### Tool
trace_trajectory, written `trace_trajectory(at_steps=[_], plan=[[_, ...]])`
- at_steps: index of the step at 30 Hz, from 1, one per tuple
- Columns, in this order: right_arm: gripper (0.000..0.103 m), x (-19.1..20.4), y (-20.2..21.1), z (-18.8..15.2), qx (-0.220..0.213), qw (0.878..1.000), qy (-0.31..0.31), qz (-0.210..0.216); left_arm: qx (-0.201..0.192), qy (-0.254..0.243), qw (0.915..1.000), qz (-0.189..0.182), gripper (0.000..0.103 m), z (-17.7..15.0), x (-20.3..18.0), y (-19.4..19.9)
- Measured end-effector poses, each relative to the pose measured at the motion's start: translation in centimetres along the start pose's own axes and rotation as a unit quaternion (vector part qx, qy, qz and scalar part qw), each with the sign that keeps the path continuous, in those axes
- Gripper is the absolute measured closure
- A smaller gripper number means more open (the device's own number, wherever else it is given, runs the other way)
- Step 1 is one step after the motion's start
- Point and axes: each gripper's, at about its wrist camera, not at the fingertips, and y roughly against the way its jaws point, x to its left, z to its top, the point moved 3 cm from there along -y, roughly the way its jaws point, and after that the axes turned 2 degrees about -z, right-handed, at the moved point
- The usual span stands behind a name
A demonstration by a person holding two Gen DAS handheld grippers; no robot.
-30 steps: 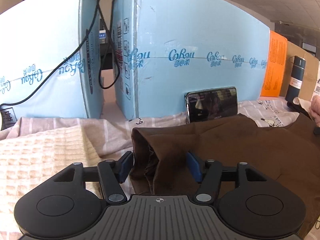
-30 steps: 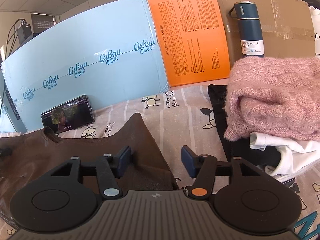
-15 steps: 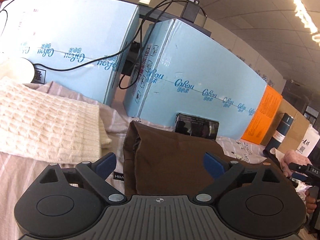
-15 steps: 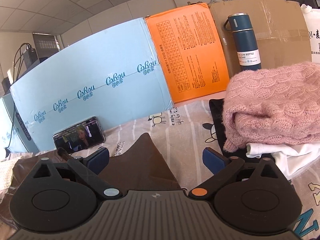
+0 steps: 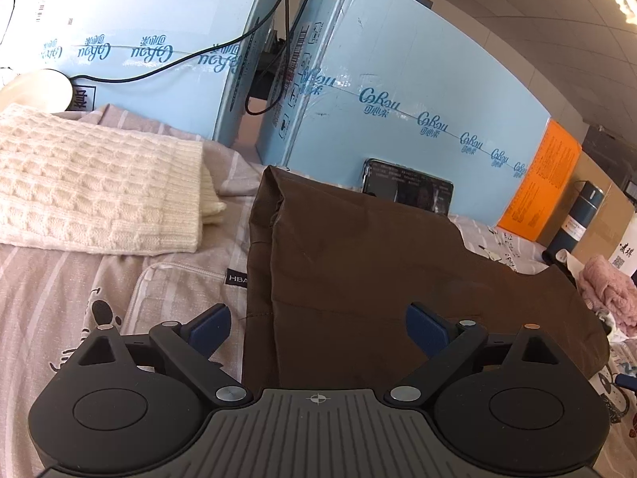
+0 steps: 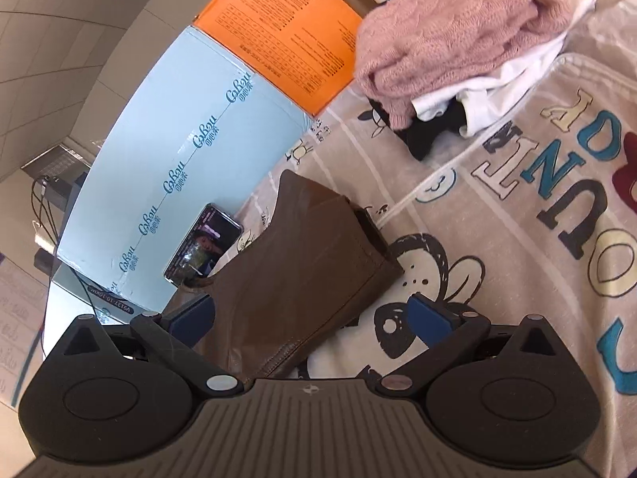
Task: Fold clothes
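Brown garment (image 5: 378, 279) folded edge left, both grippers wide, bedsheet (image 6: 517, 279) bare right

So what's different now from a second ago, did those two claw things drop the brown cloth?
Yes. Both grippers' fingers have just been opening: the left gripper and right gripper stand wide and the pads press nothing, though the brown garment lies under both. A second ago they closed around its folds. The right view has also rolled. The cream sweater, phone and pink sweater stayed put.

bright daylight, sharp focus, strong fisheye bending at edges
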Motion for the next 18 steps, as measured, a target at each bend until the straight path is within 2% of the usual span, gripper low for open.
trace_trajectory(at_steps=[2, 4, 9, 12, 13, 14, 17, 18], plan=[[0.0, 0.0, -1.2, -0.2, 0.019, 1.0, -0.009, 0.001, 0.005, -0.001, 1.0, 0.004, 0.006, -0.1, 0.0, -0.2], [0.0, 0.2, -2.4, -0.2, 0.018, 1.0, -0.008, 0.004, 0.012, -0.001, 0.9999, 0.009, 0.006, -0.2, 0.1, -0.5], [0.0, 1.2, -4.8, 0.5, -0.015, 1.0, 0.017, -0.003, 0.021, -0.008, 0.9997, 0.008, 0.006, -0.4, -0.1, -1.0], [0.005, 1.3, -5.6, 0.5, -0.029, 0.999, 0.027, 0.024, 0.022, -0.015, 0.9996, 0.008, 0.006, -0.6, -0.4, -1.2], [0.019, 1.2, -5.7, 0.5, -0.03, 0.998, 0.032, 0.033, 0.021, -0.018, 0.9996, 0.006, 0.006, -0.6, -0.5, -1.2], [0.038, 1.2, -5.8, 0.5, -0.031, 0.998, 0.036, 0.042, 0.02, -0.02, 0.9996, 0.004, 0.006, -0.6, -0.5, -1.2], [0.06, 0.9, -5.9, 0.9, -0.039, 0.997, 0.032, 0.059, 0.02, -0.029, 0.9994, 0.0, 0.006, -0.7, -0.9, -1.4], [0.063, 0.8, -6.0, 1.0, -0.041, 0.997, 0.032, 0.055, 0.021, -0.031, 0.9993, -0.001, 0.006, -0.7, -0.9, -1.4]])
